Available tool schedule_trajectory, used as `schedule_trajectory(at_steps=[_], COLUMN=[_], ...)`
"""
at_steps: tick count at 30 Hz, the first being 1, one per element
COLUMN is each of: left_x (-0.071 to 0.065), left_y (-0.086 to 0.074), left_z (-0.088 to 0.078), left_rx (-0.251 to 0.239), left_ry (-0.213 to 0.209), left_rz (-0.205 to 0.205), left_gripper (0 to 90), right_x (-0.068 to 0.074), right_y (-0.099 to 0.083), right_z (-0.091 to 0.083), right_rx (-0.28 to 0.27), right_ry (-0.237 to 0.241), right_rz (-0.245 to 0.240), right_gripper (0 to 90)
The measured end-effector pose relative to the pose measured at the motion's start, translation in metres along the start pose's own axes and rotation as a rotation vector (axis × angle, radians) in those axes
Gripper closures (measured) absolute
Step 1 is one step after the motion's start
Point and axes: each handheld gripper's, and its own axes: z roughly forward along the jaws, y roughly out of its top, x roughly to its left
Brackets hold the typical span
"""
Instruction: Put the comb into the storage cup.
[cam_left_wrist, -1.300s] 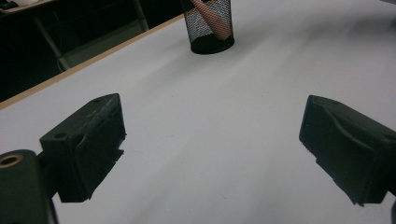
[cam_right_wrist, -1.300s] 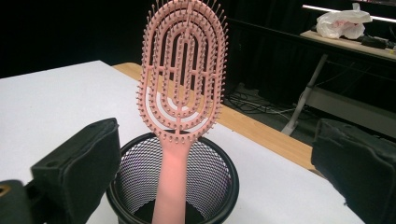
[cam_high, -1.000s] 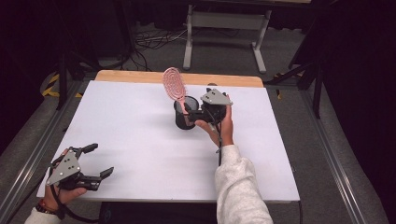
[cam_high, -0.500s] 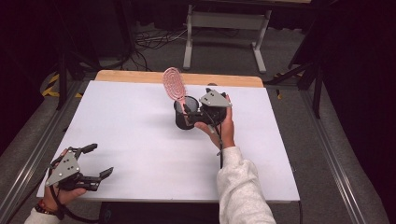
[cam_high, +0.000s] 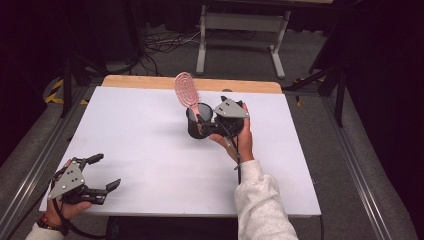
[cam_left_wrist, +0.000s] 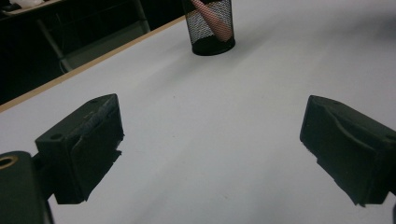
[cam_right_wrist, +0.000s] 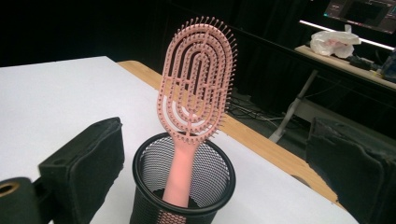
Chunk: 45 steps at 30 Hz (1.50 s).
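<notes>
A pink hairbrush (cam_high: 186, 90) (cam_right_wrist: 196, 93) stands handle-down in a black mesh cup (cam_high: 196, 127) (cam_right_wrist: 184, 189) near the middle of the white table (cam_high: 150, 150). My right gripper (cam_high: 200, 126) (cam_right_wrist: 212, 158) is open, its jaws on either side of the cup and brush handle without touching them. Down at the table's front left corner my left gripper (cam_high: 107, 172) (cam_left_wrist: 212, 140) is open over bare table. The cup (cam_left_wrist: 209, 25) with the brush handle (cam_left_wrist: 212, 21) is far off in the left gripper view.
A wooden strip (cam_high: 150, 82) runs along the table's far edge. Behind it stands a white metal frame (cam_high: 240, 30) with cables on the floor. Metal rails flank the table. A side table with a white bag (cam_right_wrist: 334, 42) is off in the dark.
The right gripper has shifted very slightly beside the cup. The brush and left gripper stay where they were.
</notes>
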Motion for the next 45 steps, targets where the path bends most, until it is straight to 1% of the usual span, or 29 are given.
schedule_trajectory(at_steps=[2,7,8,14,17,20,21,23,26,29,32,35,36,42,43,45], left_x=[0.000,0.001,0.001,-0.001,0.000,0.000,0.000,-0.001,-0.001,-0.001,-0.001,-0.001,-0.002,-0.002,-0.001,-0.001], left_y=[0.000,0.000,0.000,0.001,0.001,0.001,0.001,0.001,0.000,0.000,0.000,0.000,0.000,0.000,0.000,0.000], left_z=[0.000,0.000,0.000,-0.001,-0.003,-0.003,-0.003,-0.002,-0.001,-0.001,-0.001,-0.001,0.000,0.000,0.000,0.000], left_rx=[0.000,0.003,0.001,-0.003,0.000,-0.001,0.001,0.000,0.001,0.005,0.008,0.004,0.003,0.009,0.011,0.013], left_ry=[0.000,0.001,0.002,0.004,0.012,0.010,0.010,0.012,0.011,0.011,0.013,0.014,0.010,0.010,0.013,0.013], left_rz=[0.001,0.008,0.003,-0.002,0.010,0.008,0.006,0.004,-0.001,0.005,0.012,0.008,0.000,0.005,0.012,0.013], left_gripper=[6.9,6.9,6.9,6.8,6.7,6.6,6.6,6.7,6.7,6.6,6.4,6.4,6.4,6.4,6.4,6.4], right_x=[0.000,0.001,0.001,-0.002,-0.003,-0.003,-0.004,-0.004,-0.005,-0.005,-0.005,-0.004,-0.003,-0.002,-0.002,-0.001], right_y=[0.000,-0.001,-0.001,-0.001,0.001,0.001,0.001,0.001,-0.001,-0.002,-0.003,-0.003,-0.004,-0.004,-0.004,-0.004], right_z=[-0.002,-0.008,-0.009,-0.017,-0.023,-0.027,-0.032,-0.035,-0.038,-0.040,-0.042,-0.046,-0.046,-0.051,-0.051,-0.052], right_rx=[0.007,0.013,0.016,0.015,0.022,0.022,0.021,0.020,0.018,0.032,0.029,0.025,0.026,0.024,0.024,0.022], right_ry=[0.002,-0.006,-0.006,-0.011,-0.009,-0.009,-0.012,-0.020,-0.024,-0.024,-0.027,-0.026,-0.024,-0.024,-0.024,-0.021], right_rz=[0.000,-0.021,-0.024,-0.020,-0.035,-0.041,-0.042,-0.045,-0.053,-0.061,-0.064,-0.073,-0.074,-0.086,-0.086,-0.092], right_gripper=[5.1,5.5,5.6,5.5,5.5,5.4,5.4,5.4,5.5,5.5,5.5,5.6,5.5,5.5,5.5,5.5])
